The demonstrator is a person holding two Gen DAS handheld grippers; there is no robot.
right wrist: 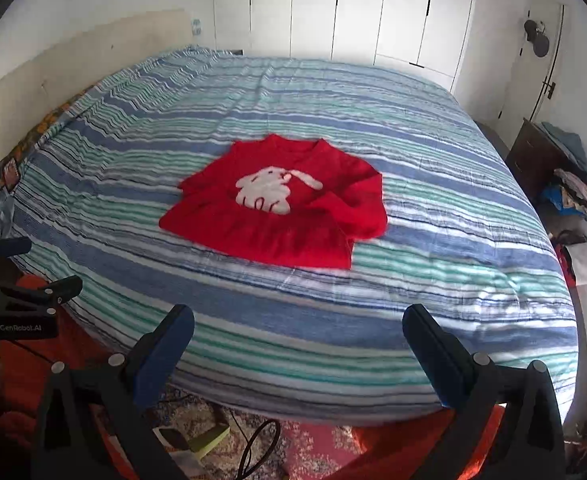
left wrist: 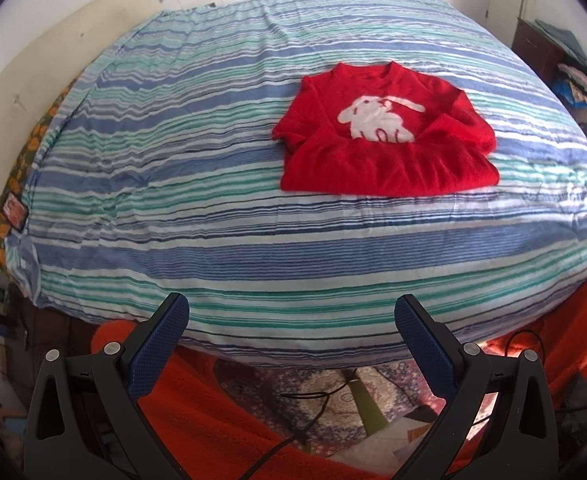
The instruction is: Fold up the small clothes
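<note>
A small red sweater (left wrist: 385,148) with a white rabbit on the chest lies flat on the striped bed cover (left wrist: 213,208), both sleeves folded across the front. It also shows in the right wrist view (right wrist: 277,216), near the middle of the bed (right wrist: 453,280). My left gripper (left wrist: 292,312) is open and empty, held over the near edge of the bed, well short of the sweater. My right gripper (right wrist: 298,324) is open and empty too, also over the near edge. The left gripper's body (right wrist: 25,300) shows at the left edge of the right wrist view.
A cream headboard (left wrist: 53,60) runs along the bed's left side. White wardrobe doors (right wrist: 353,12) stand behind. A dark side table (right wrist: 533,156) piled with clothes (right wrist: 573,188) stands at the right. An orange-red blanket (left wrist: 233,420), cables and a patterned rug (left wrist: 333,392) lie on the floor below.
</note>
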